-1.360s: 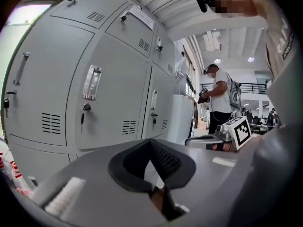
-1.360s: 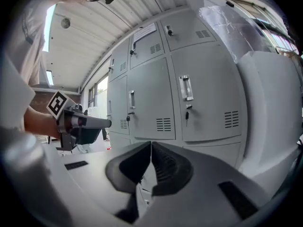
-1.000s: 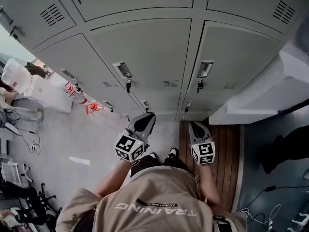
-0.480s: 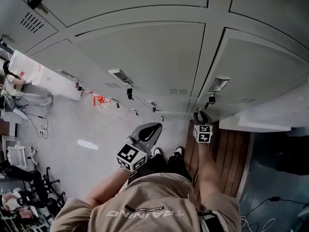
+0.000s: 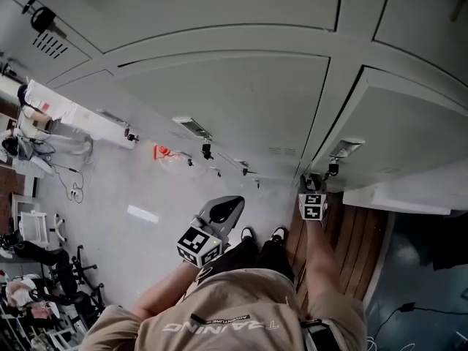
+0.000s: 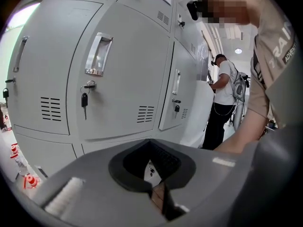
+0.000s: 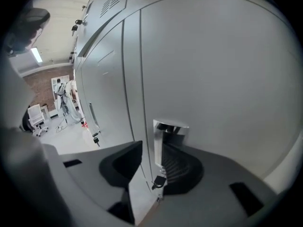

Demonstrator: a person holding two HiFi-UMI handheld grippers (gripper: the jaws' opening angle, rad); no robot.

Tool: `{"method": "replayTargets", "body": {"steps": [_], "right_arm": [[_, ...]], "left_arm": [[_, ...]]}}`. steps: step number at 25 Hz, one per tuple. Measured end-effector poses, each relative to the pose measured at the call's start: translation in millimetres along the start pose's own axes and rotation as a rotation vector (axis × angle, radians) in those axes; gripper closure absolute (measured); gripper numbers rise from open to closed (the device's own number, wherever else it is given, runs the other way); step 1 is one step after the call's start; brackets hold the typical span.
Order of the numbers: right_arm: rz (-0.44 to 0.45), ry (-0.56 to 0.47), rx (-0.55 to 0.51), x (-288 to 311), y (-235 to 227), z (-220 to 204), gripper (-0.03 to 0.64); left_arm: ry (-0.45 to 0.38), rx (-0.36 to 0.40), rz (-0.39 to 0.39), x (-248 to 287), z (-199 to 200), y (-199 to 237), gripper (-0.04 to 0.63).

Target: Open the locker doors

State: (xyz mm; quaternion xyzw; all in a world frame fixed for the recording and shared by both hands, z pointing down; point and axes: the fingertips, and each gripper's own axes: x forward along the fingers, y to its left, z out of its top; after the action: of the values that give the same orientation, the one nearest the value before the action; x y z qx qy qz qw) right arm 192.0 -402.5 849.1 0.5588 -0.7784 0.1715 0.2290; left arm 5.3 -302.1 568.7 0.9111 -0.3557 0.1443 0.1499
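1 locker door (image 7: 227,79) fills the right gripper view's right side, its chrome handle (image 7: 168,135) upright at lower centre, straight ahead between the wide jaws of my right gripper (image 7: 151,167), not yet pinched. My left gripper (image 5: 228,205), jaws together, empty, hangs farther off, head view's lower middle.

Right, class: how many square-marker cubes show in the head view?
2. One cube rides the left gripper, low centre; the other cube rides the right gripper, further right and higher. None seems hidden.
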Motion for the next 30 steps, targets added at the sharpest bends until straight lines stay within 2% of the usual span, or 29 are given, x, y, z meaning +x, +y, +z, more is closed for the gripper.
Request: {"method": "replayTargets", "body": {"steps": [5, 10, 18, 23, 30], "right_arm": [[0.012, 0.016, 0.030, -12, 7, -10, 0.505], [0.008, 0.028, 0.055, -58, 24, -36, 0.510], [-0.141, 0.068, 0.156, -152, 18, -100, 0.509], [-0.251, 0.103, 0.194, -200, -1, -127, 0.529], [-0.395, 0.140, 0.236, -248, -42, -155, 0.542]], "left_arm": [[0.009, -0.016, -0.014, 5, -8, -1, 0.589], [-0.008, 0.011, -0.072, 11, -6, -17, 0.589], [-0.017, 0.053, -0.187, 11, -6, -48, 0.589], [-0.018, 0.063, -0.244, 11, -4, -64, 0.589], [-0.015, 0.063, -0.271, 13, -5, -70, 0.589]]}}
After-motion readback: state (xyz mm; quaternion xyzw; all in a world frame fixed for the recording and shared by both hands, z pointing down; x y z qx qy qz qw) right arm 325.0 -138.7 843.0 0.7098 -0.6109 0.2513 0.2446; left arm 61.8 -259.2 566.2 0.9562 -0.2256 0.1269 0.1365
